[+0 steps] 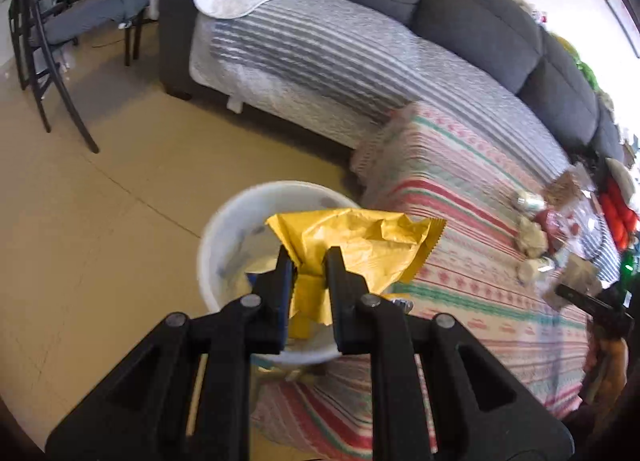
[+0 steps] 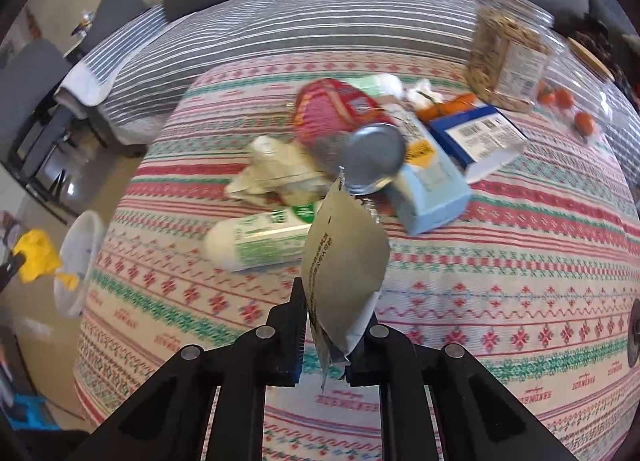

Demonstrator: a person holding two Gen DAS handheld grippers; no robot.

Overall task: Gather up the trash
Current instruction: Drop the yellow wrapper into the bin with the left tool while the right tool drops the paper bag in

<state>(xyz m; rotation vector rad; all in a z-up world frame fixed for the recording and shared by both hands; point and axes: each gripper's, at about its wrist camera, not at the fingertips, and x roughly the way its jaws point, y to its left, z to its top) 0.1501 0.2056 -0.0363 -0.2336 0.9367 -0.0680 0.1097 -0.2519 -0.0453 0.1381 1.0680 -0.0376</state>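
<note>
Sofa (image 1: 400,61): it ran behind your patterned desk (image 2: 480,281).
Bin (image 1: 224,229): white, beside the desk edge.
Left gripper (image 1: 308,257): you had it clamped on a yellow wrapper (image 1: 360,237) above the bin.
Right gripper (image 2: 336,301): you had it pinched on a grey pouch (image 2: 344,273), apparently lifted off the blurred litter (image 2: 340,141).

Crumpled yellow foil wrapper (image 1: 360,245) over round white plastic bucket (image 1: 236,229). Flat silver-grey pouch (image 2: 344,281), black print. Table cloth (image 2: 500,261): white with red/green knit-style bands. Dark grey fabric sofa (image 1: 460,1), grey/white striped cover (image 1: 320,57). Light blue carton (image 2: 432,197); white tube (image 2: 256,245), green label. Floor tan.
</note>
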